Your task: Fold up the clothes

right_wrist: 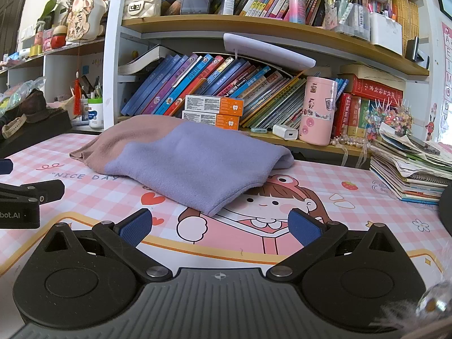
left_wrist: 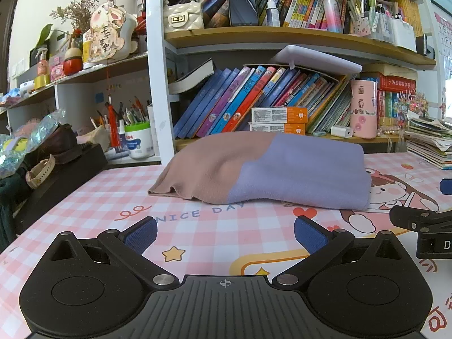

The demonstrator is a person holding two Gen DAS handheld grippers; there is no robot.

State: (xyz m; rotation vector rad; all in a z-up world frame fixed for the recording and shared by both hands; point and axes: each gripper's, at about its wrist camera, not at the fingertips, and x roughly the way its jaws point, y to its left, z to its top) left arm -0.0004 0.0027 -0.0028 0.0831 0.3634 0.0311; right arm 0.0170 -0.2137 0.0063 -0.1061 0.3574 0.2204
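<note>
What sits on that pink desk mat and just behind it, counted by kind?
Folded garment, brown and lilac: 1
Orange boxes: 2
Pink canister: 1
White charger: 1
Grippers, open: 2, left gripper, right gripper
Total: 7

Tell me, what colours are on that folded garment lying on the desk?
The folded garment is two-toned: dusty pink-brown and lavender purple, clearest in the right wrist view.
</note>
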